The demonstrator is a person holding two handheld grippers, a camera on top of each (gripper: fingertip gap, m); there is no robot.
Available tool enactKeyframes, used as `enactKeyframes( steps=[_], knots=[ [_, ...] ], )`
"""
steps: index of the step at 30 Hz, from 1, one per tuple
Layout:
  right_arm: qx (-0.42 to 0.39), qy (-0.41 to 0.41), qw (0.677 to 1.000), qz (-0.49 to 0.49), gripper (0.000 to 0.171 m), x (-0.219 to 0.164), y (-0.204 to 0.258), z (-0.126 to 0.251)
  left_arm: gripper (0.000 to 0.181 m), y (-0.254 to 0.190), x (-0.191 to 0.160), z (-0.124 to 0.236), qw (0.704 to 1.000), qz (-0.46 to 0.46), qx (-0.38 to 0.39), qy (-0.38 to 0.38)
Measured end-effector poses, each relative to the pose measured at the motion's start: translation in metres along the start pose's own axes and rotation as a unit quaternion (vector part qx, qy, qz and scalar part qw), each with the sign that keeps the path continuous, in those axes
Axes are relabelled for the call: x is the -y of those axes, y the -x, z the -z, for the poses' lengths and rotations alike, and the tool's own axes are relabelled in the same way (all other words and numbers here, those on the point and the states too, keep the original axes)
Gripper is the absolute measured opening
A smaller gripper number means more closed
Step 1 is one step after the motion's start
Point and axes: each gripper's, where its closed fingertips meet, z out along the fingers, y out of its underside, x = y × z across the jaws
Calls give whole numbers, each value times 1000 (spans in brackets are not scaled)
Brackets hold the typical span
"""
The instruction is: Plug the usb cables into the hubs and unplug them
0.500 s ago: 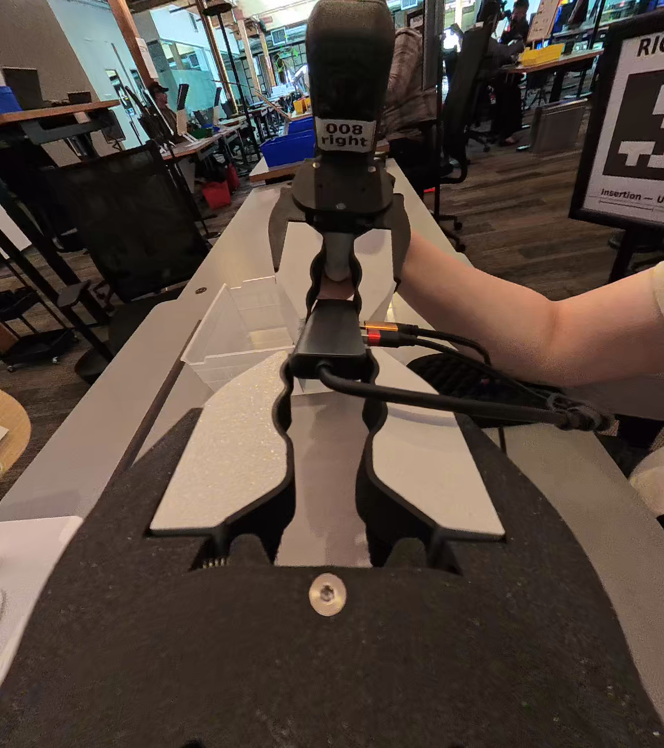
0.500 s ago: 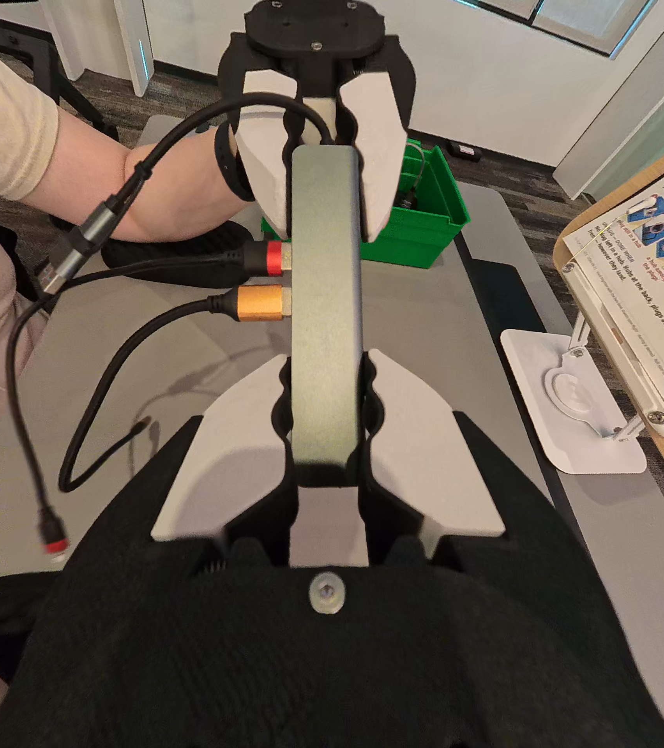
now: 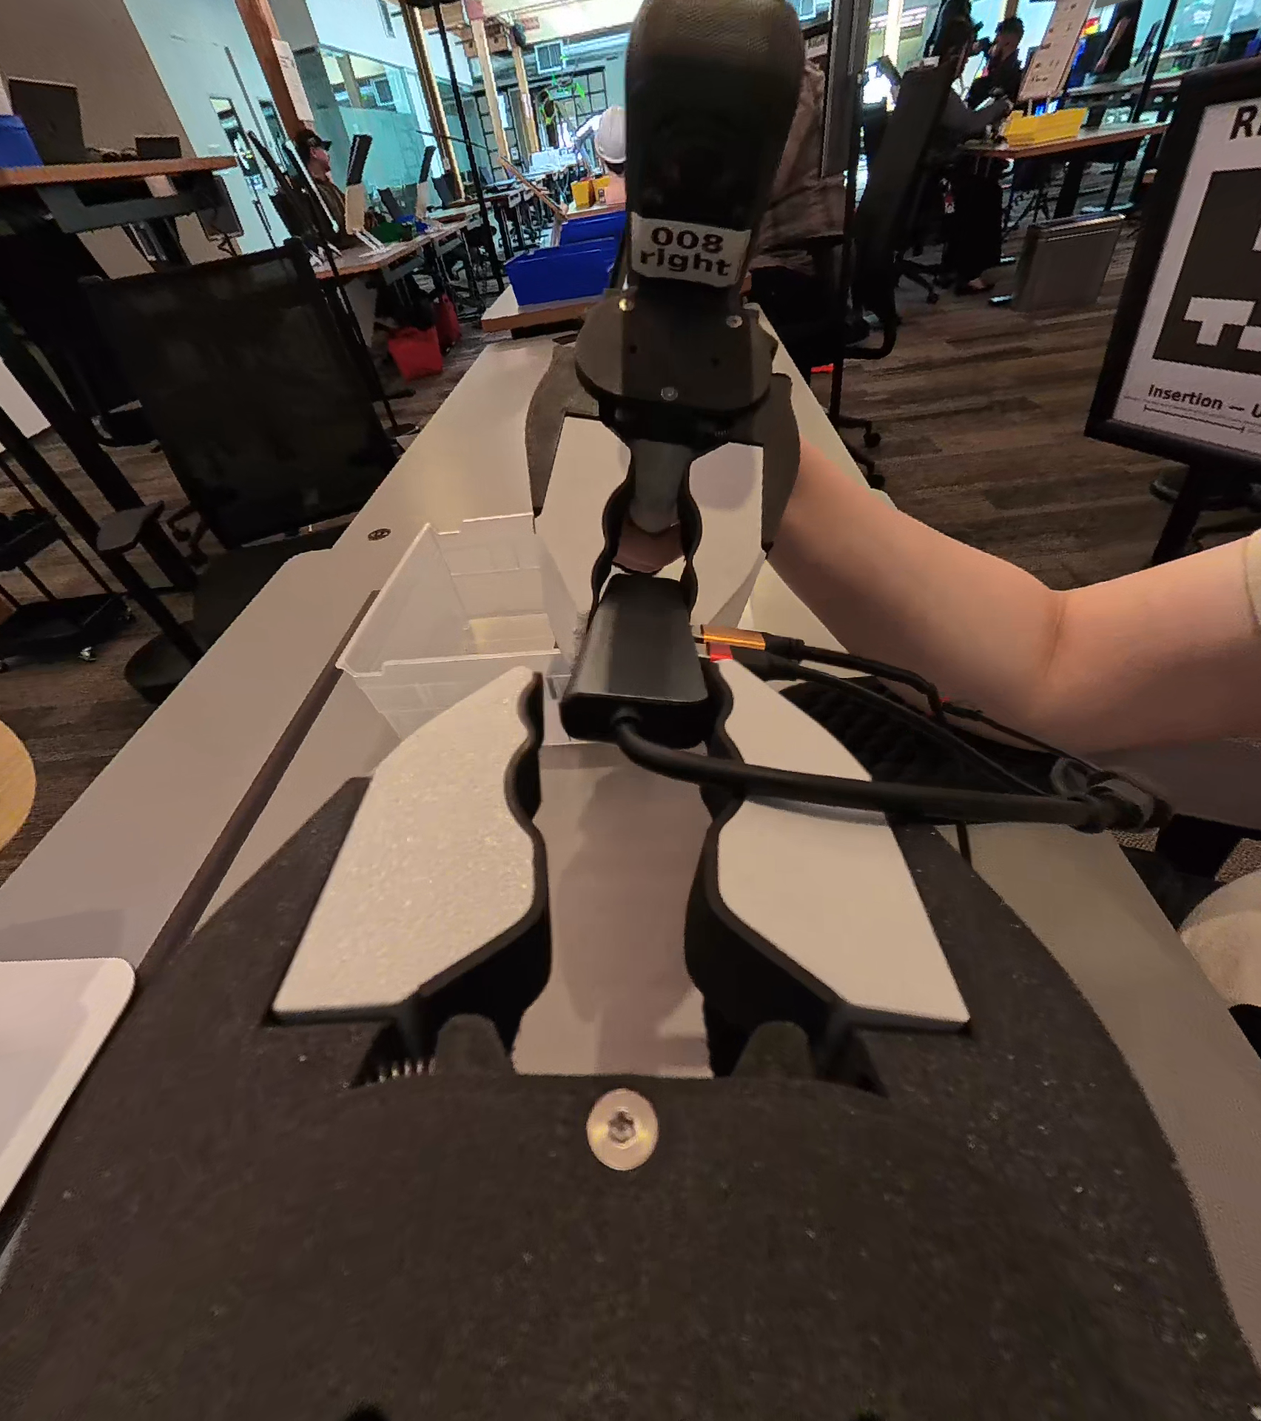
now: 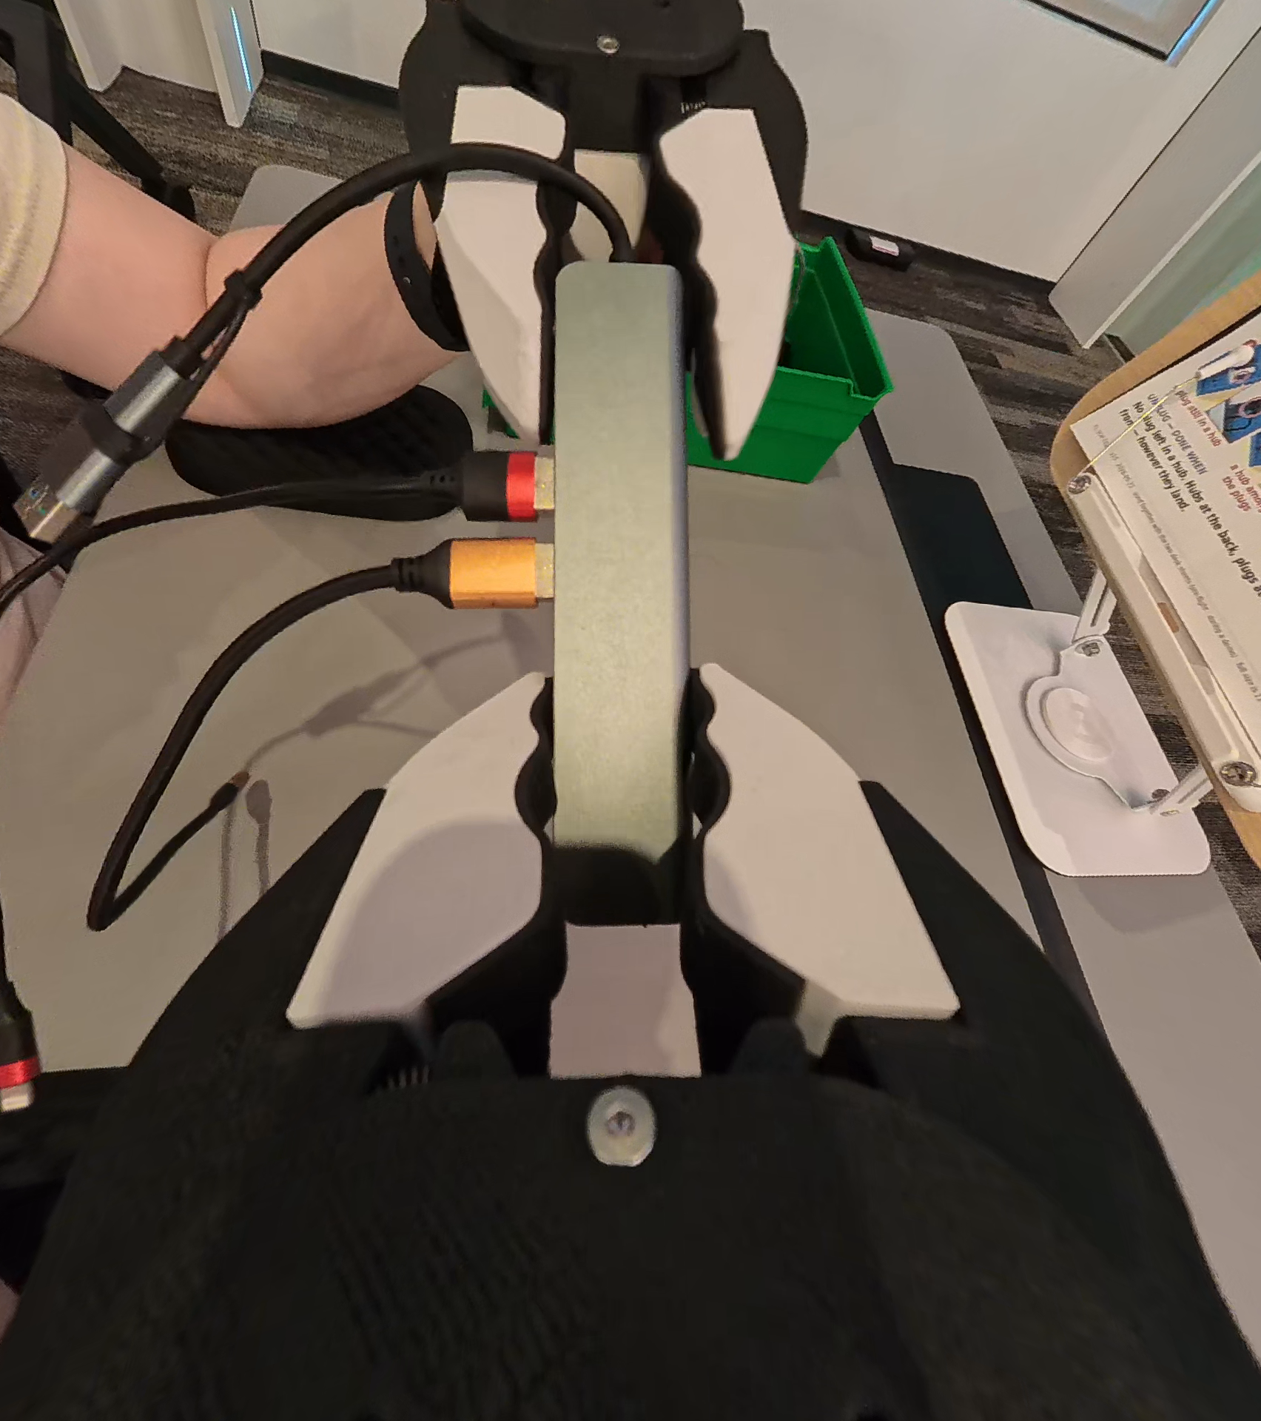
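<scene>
Your right claw (image 4: 623, 769) is squeezing the grey hub (image 4: 618, 554) above the worktop (image 4: 320, 653). Your left claw (image 3: 616, 738) is open around its far end. The red plug (image 4: 508, 497) and gold plug (image 4: 493, 573) are in. You still need to pull both out.

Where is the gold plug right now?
Right wrist view: the gold plug is seated in the hub's left side, just below the red plug.
</scene>
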Motion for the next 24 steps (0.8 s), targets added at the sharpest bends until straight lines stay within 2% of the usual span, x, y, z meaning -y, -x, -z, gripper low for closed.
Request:
enactKeyframes(
  steps=[1, 3, 10, 12, 15, 24],
  knots=[
    [-1, 2, 1000, 2, 33, 0, 0, 0, 41, 1, -2, -1, 1000, -1, 4, 7],
    [-4, 9, 1000, 5, 33, -2, 0, -1, 31, -3, -6, -2, 1000, -3, -12, 17],
    [-12, 29, 999, 11, 33, -8, -1, -3, 32, -2, -9, -3, 1000, -16, -8, 26],
    [-12, 35, 999, 14, 33, -9, -1, -3, 43, 2, -9, -4, 999, -23, 12, 25],
    [-18, 37, 999, 18, 33, -9, -1, -3, 31, -3, -9, -4, 999, -22, -8, 26],
    [-33, 45, 998, 39, 33, -14, -4, 0, 31, -3, -8, -10, 999, -39, 7, 31]
  ],
)
